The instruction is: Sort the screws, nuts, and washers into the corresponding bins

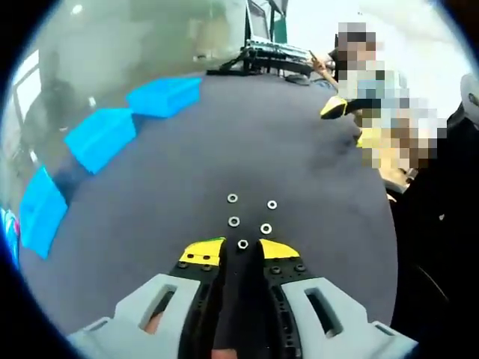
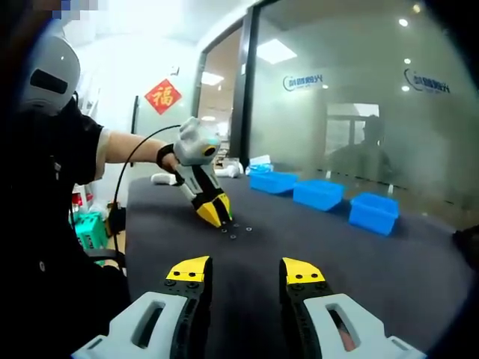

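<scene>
Several small silver washers lie on the dark grey table; one washer sits right at the mouth of my left gripper, between its yellow tips. The jaws stand a narrow gap apart and do not touch it. Other washers lie just beyond. In the right gripper view the left gripper points down at the washers. My right gripper hovers open over the table, nothing between its fingers. Three blue bins line the table's far side.
The blue bins stand in a row before a glass wall. A person's arm holds the left gripper, and their dark-clothed body is at the table's edge. Equipment sits at the table's far end.
</scene>
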A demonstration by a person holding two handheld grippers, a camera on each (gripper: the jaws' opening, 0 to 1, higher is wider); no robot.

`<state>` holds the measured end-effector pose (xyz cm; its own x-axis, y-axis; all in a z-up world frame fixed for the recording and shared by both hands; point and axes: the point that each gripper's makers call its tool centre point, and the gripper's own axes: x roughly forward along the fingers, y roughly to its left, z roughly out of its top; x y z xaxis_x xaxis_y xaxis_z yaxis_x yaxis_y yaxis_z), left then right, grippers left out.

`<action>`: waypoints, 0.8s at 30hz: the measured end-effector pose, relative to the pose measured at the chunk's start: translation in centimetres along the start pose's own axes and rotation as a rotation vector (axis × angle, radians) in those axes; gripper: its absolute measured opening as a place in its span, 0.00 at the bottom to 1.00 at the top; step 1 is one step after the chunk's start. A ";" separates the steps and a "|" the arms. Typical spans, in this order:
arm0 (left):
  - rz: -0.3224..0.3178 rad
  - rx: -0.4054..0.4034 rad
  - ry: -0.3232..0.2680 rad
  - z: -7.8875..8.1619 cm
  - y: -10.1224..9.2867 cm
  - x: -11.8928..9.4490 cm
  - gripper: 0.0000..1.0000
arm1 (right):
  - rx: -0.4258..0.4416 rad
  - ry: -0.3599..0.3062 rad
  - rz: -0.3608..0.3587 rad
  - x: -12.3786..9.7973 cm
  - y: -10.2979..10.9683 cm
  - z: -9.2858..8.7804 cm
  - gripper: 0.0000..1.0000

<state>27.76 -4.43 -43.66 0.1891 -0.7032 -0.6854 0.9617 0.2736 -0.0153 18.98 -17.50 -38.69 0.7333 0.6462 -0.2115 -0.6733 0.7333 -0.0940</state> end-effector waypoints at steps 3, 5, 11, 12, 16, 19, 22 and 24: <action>0.001 -0.003 0.001 0.0 0.1 0.0 0.14 | -0.001 0.000 0.000 0.0 0.0 0.0 0.32; 0.002 -0.006 0.002 0.0 0.1 0.0 0.11 | -0.002 0.001 0.000 0.0 0.0 0.0 0.32; 0.002 -0.004 0.008 -0.1 0.1 0.0 0.06 | -0.001 -0.001 0.000 0.1 0.0 0.0 0.32; 0.003 -0.005 0.008 -0.1 0.1 0.0 0.06 | -0.002 -0.001 0.000 0.1 0.0 0.0 0.32; 0.008 -0.003 0.009 -0.1 0.1 0.0 0.06 | -0.003 0.000 0.002 0.1 0.1 0.0 0.32; 0.014 -0.004 -0.001 -0.1 0.1 0.0 0.06 | -0.003 -0.001 0.003 0.2 0.1 0.0 0.32; 0.032 -0.018 -0.036 0.0 0.2 -0.1 0.06 | -0.003 -0.002 0.003 0.2 0.2 0.1 0.32; 0.073 -0.009 -0.089 0.4 0.6 -0.4 0.06 | -0.001 -0.003 0.006 0.3 0.2 0.1 0.32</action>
<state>28.31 -4.32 -43.11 0.2763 -0.7366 -0.6173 0.9428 0.3324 0.0254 19.03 -17.15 -38.69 0.7294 0.6512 -0.2096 -0.6779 0.7291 -0.0938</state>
